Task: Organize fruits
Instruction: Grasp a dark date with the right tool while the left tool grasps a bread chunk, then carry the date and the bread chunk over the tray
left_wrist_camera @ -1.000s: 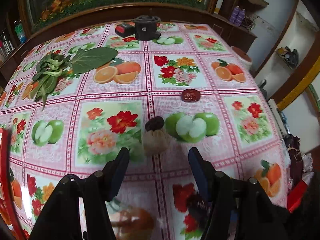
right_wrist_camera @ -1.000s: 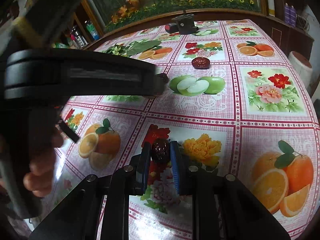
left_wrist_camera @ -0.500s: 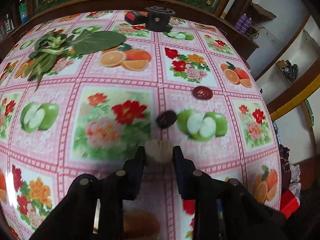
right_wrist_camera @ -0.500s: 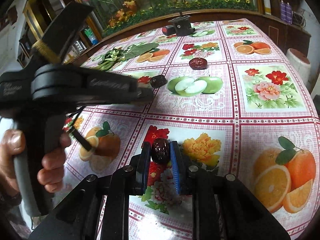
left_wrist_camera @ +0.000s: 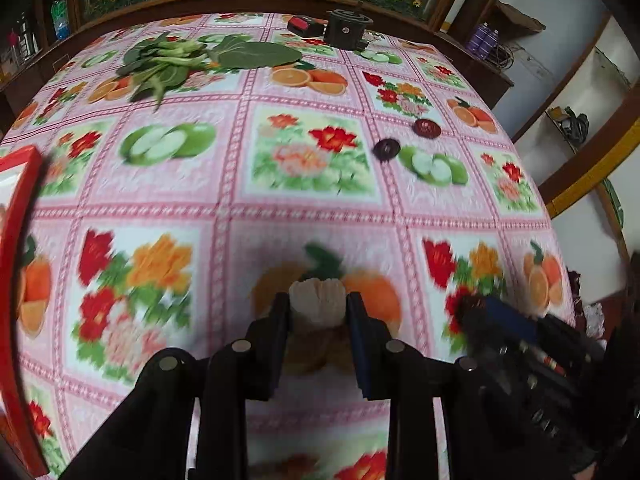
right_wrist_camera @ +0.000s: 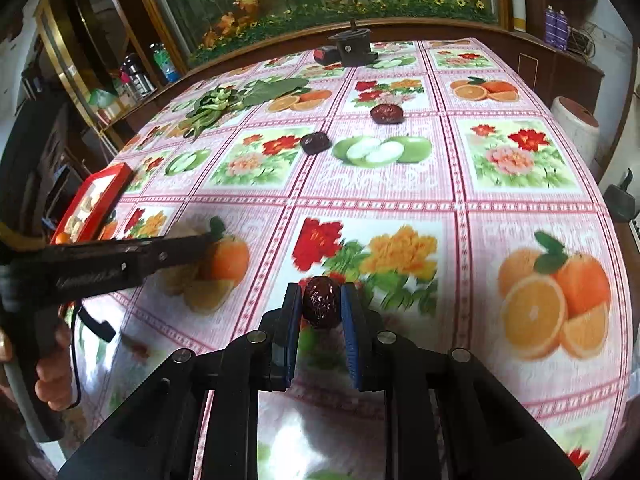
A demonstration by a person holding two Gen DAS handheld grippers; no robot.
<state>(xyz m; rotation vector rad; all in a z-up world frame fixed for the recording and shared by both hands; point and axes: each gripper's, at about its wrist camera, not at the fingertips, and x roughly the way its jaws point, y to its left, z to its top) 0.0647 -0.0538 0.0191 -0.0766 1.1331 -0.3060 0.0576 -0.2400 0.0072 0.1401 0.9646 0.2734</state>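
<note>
Fingers of the left gripper [left_wrist_camera: 318, 312] squeeze a pale, bumpy fruit [left_wrist_camera: 318, 306] and hold it up over the bench [left_wrist_camera: 312, 208]. Fingers of the right gripper [right_wrist_camera: 320, 312] pinch a dark red date [right_wrist_camera: 320, 306] the same way. Two more dates lie far out on the flowery cloth, one dark date [right_wrist_camera: 315, 143] touching the picture of green apples and a redder date [right_wrist_camera: 386, 113] a bit behind it. At the left edge sits a red box [right_wrist_camera: 98, 200] with pale pieces inside.
</note>
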